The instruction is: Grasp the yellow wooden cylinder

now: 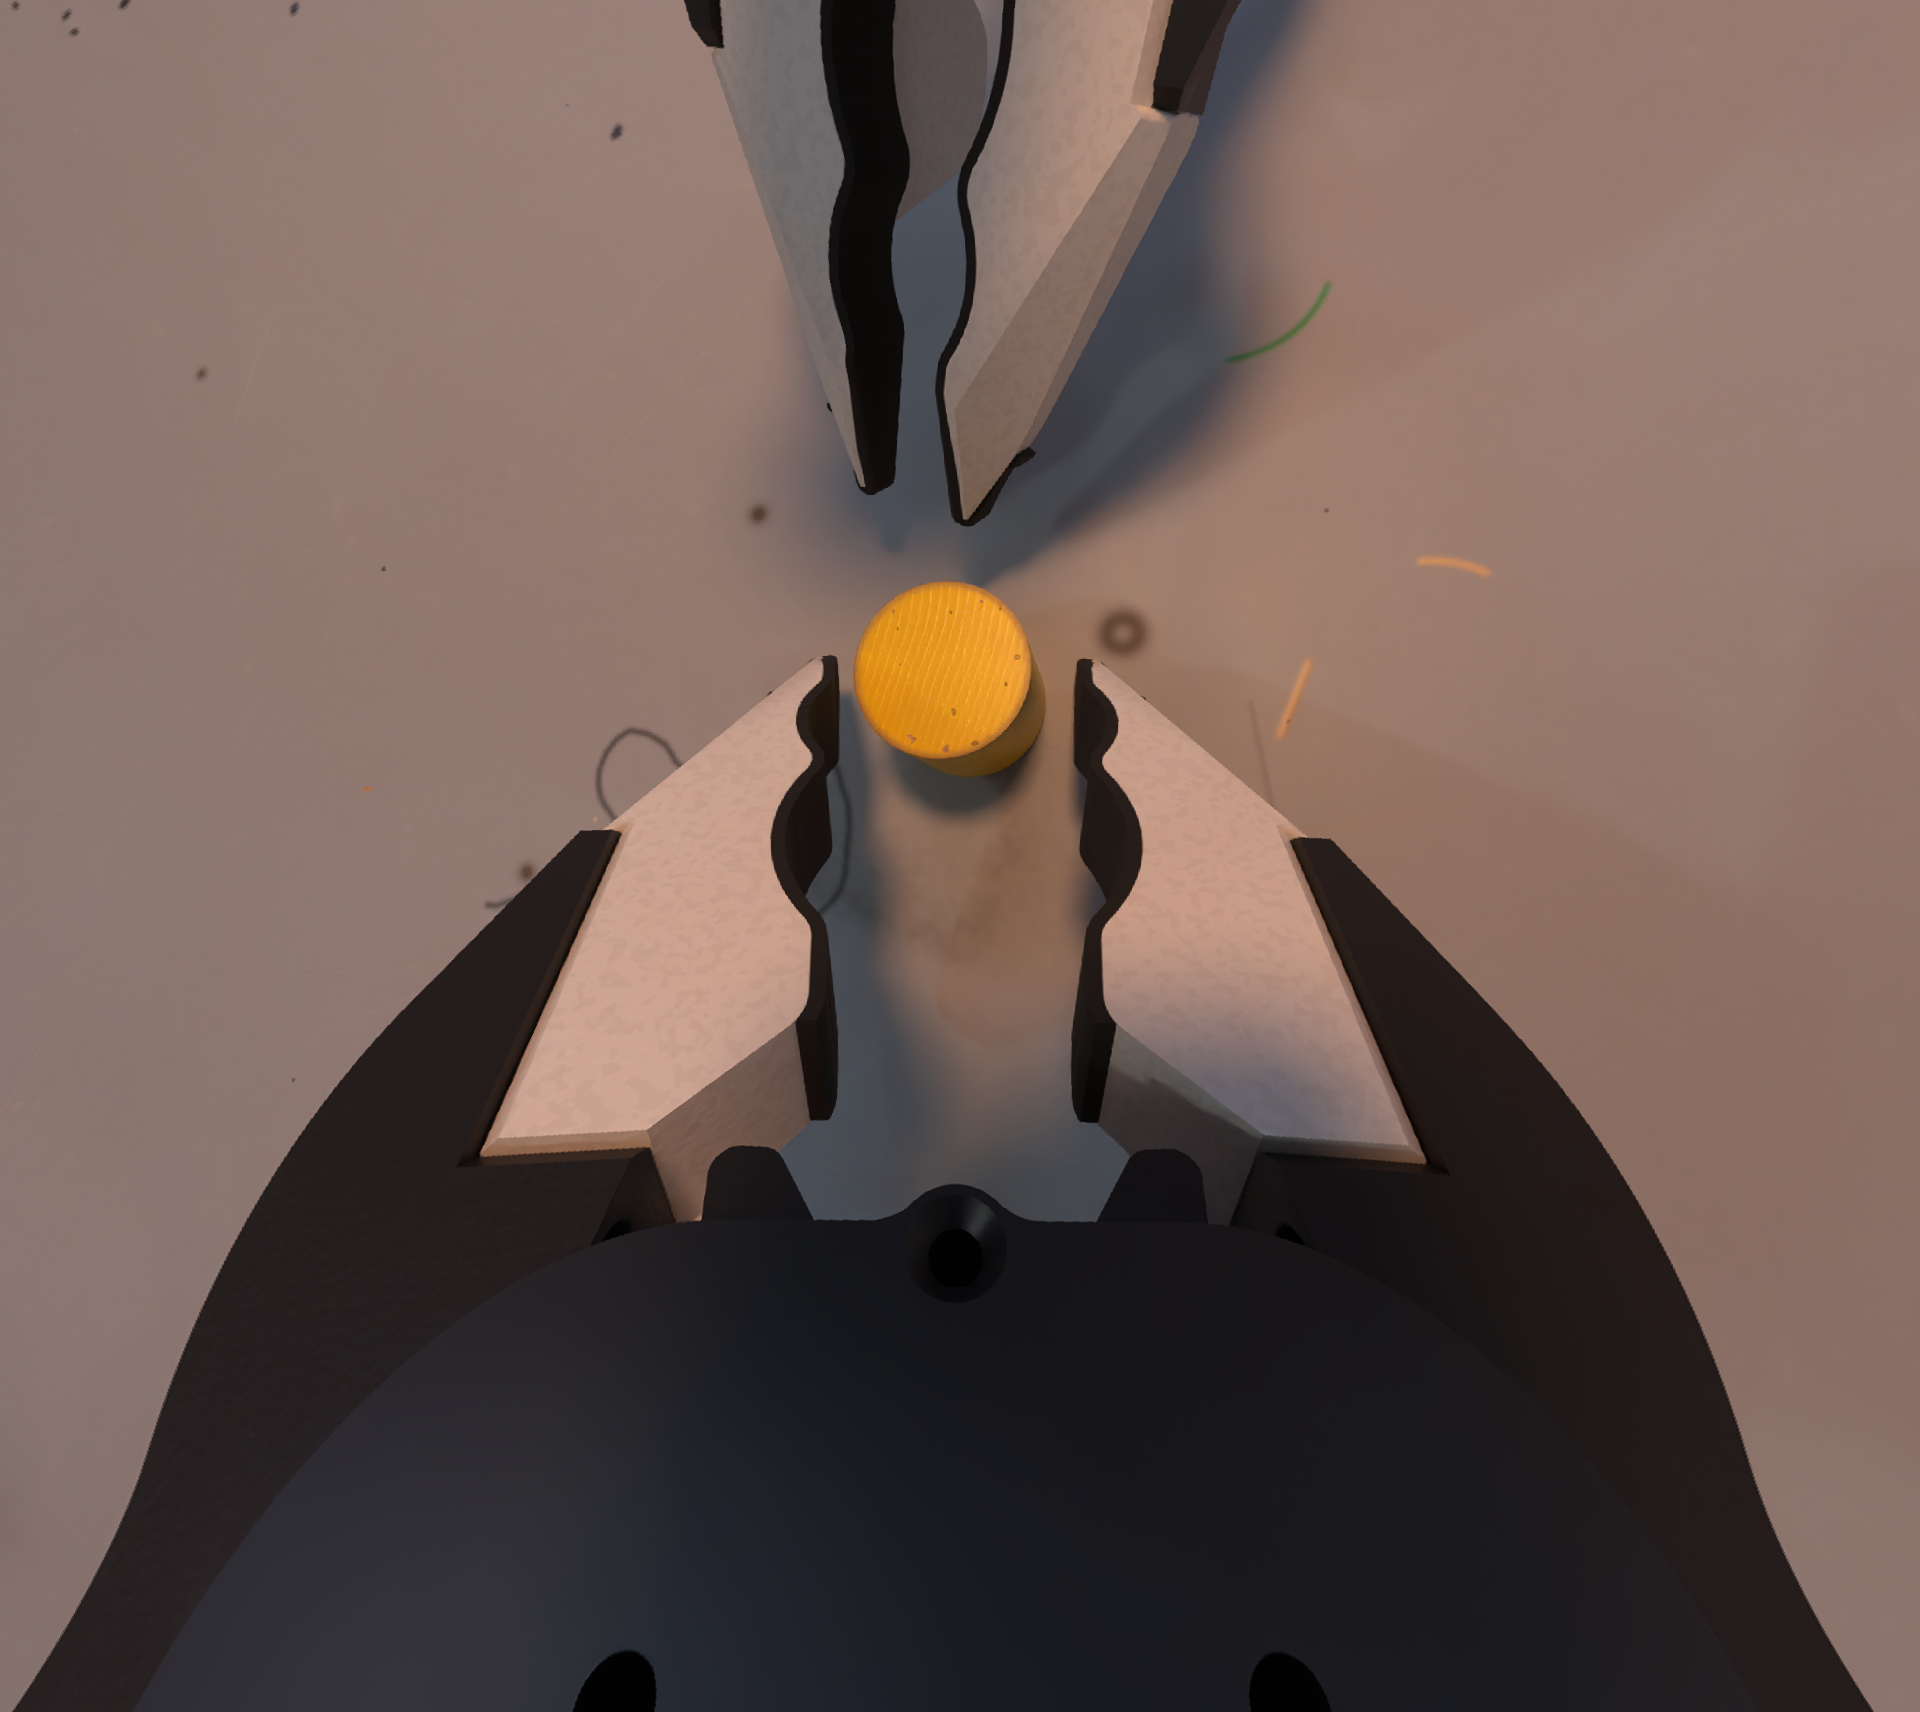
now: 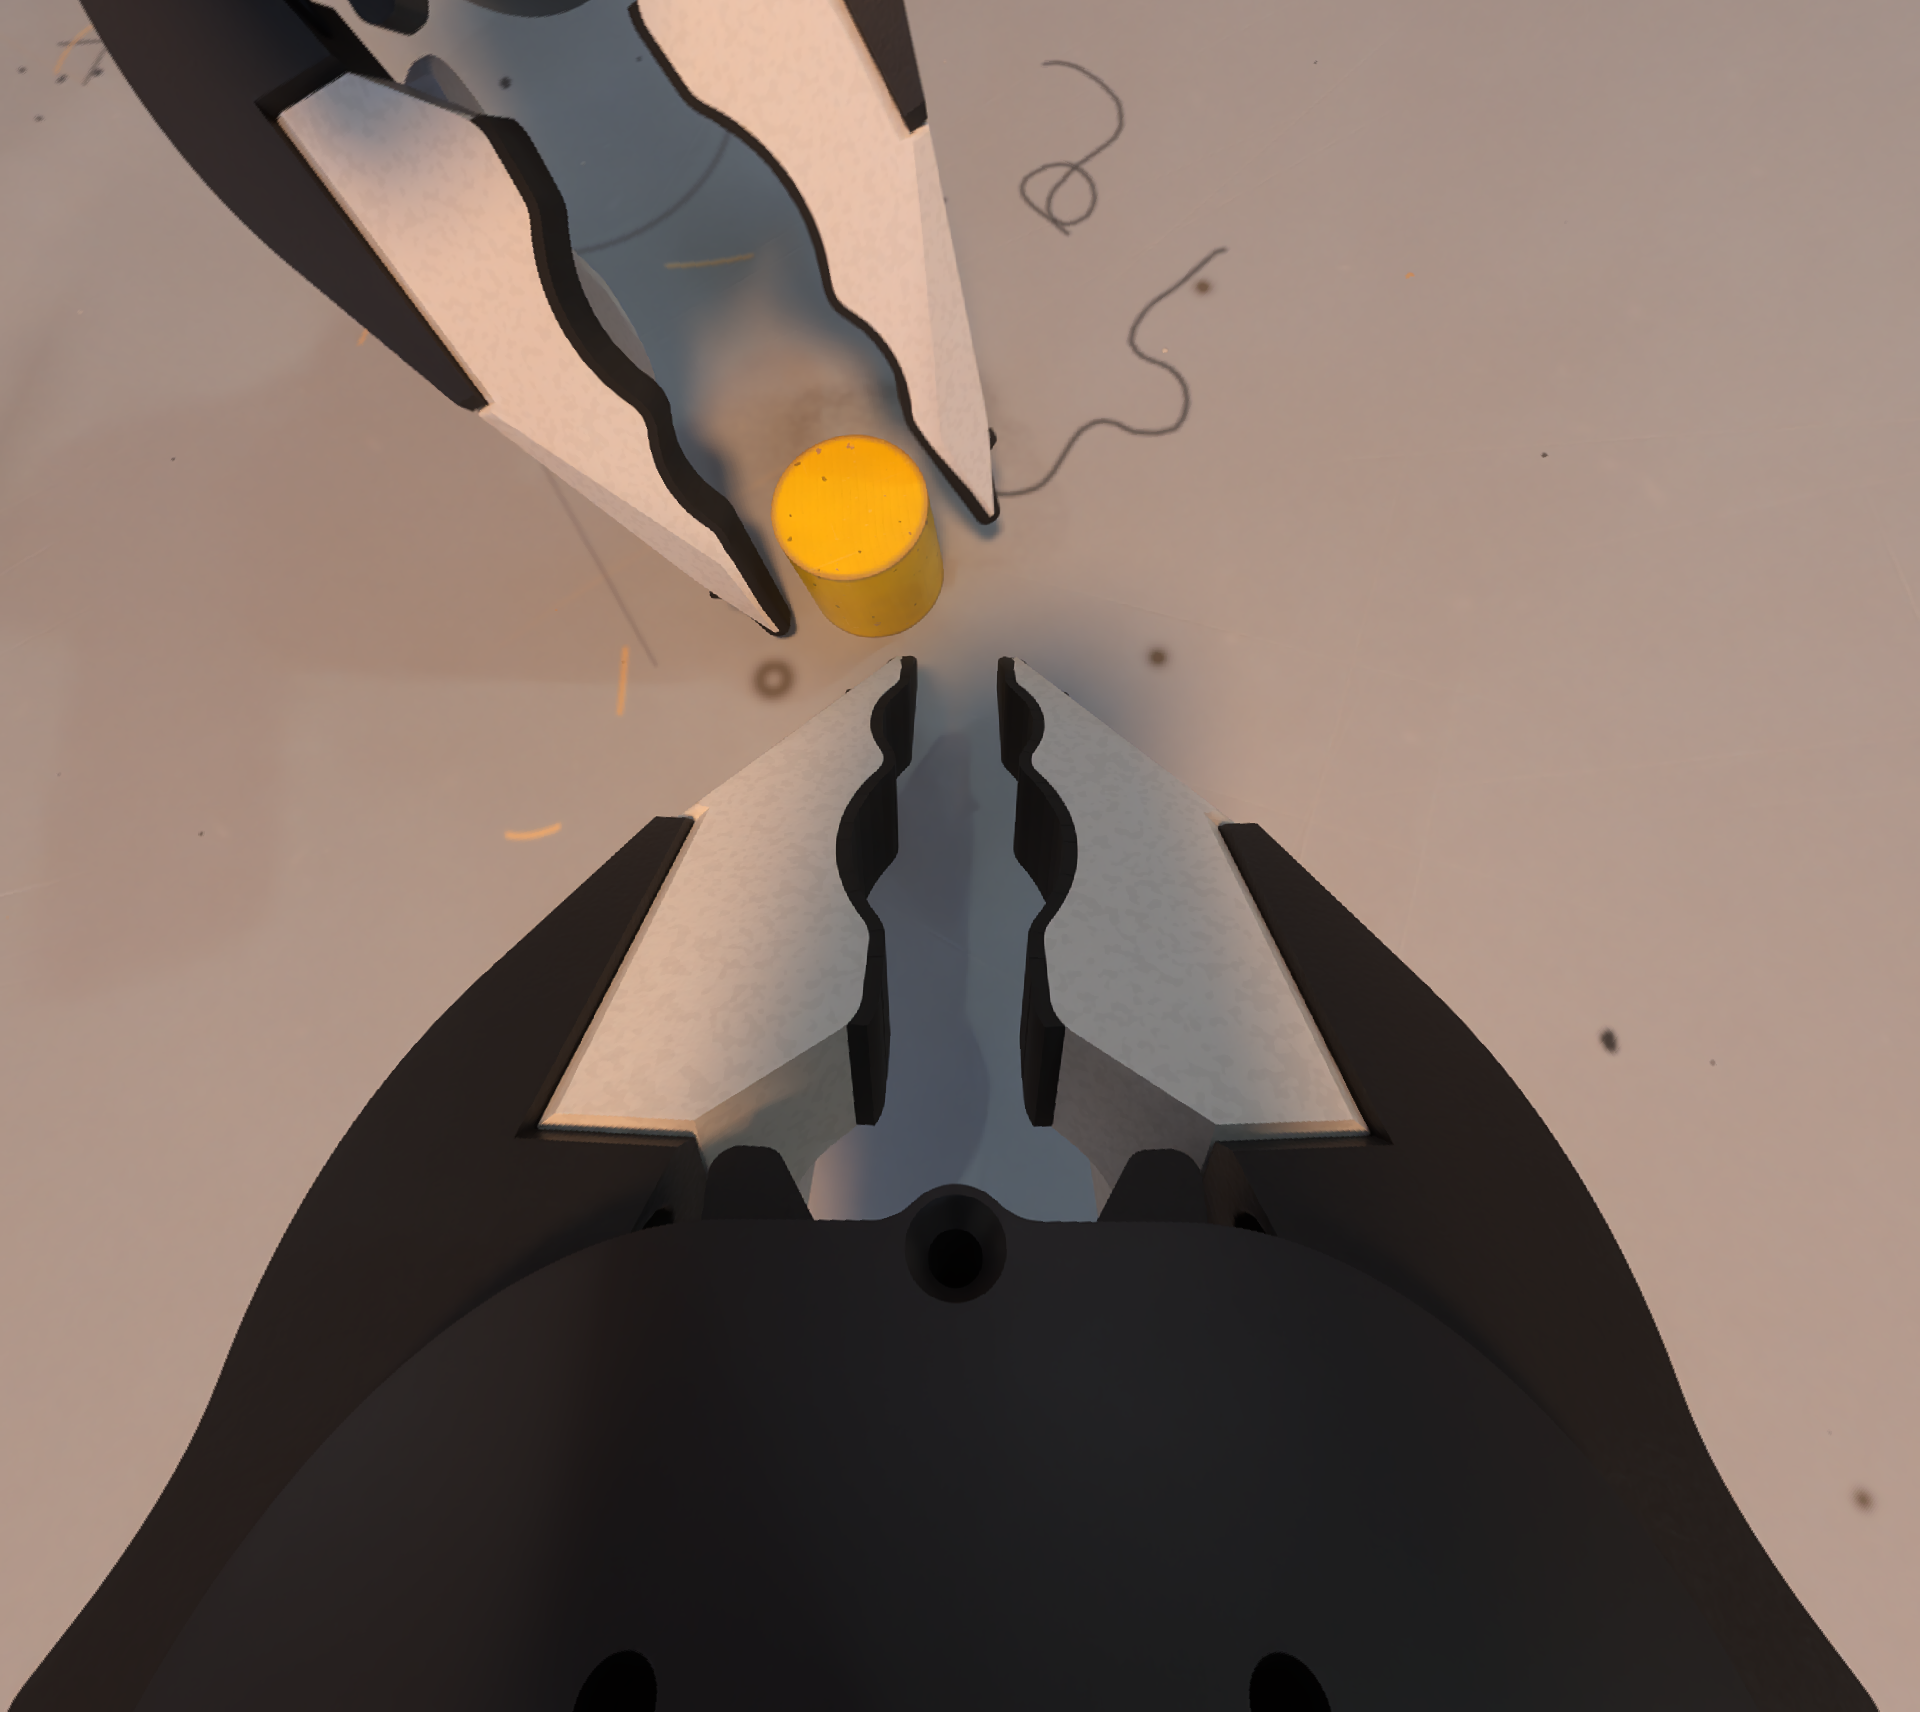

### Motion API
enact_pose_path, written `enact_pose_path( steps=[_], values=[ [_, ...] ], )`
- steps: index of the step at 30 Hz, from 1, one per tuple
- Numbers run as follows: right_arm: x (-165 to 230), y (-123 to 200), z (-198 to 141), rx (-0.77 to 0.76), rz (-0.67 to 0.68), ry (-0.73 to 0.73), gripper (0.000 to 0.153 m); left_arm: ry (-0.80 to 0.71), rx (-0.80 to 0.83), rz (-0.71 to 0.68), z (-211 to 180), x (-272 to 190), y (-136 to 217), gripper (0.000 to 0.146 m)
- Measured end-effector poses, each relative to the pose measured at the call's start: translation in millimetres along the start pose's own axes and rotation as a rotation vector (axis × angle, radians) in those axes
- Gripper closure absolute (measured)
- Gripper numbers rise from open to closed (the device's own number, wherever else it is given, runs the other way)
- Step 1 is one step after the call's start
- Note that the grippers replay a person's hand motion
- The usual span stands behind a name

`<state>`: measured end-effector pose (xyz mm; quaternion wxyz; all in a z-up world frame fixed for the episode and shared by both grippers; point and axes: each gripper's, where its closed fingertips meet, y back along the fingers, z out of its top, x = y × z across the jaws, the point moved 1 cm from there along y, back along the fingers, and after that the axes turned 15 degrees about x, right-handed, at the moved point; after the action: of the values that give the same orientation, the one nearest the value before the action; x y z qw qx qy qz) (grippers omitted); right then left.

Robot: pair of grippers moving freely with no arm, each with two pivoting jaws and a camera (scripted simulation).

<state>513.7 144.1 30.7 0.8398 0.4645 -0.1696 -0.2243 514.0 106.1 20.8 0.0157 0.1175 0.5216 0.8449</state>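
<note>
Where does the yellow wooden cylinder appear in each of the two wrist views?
Left wrist view: yellow wooden cylinder at centre, between the left gripper fingertips.
Right wrist view: cylinder above centre, just beyond the right gripper tips.
Shared landmark: small dark ring mark on the table beside it.

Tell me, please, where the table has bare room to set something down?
Bare table lies wide on both sides of the left gripper. It is crowded at the centre, where the yellow cylinder stands between its fingertips, facing the right gripper.
</note>
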Motion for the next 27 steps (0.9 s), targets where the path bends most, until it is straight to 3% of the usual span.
enact_pose_path(
  steps=[3,7,13,17,27],
  values=[
    [-1.0,1.2,-0.1,0.008,-0.031,-0.036,0.137,0.015,-0.010,0.012,1.7,0.3,-1.3,0.108],
    [-1.7,1.3,-0.8,0.016,-0.039,-0.059,0.138,0.036,-0.039,0.023,2.6,1.2,-2.5,0.108],
    [-2.0,-1.4,2.7,0.019,-0.072,0.086,0.137,0.020,-0.120,0.029,1.2,3.7,-0.8,0.105],
    [-1.6,-2.2,2.5,0.004,-0.054,0.092,0.137,0.068,-0.128,0.000,-2.5,4.7,-1.4,0.104],
    [-0.1,-3.0,3.1,0.011,-0.104,0.064,0.138,-0.066,-0.143,0.022,-0.1,2.2,0.3,0.109]
  ],
)
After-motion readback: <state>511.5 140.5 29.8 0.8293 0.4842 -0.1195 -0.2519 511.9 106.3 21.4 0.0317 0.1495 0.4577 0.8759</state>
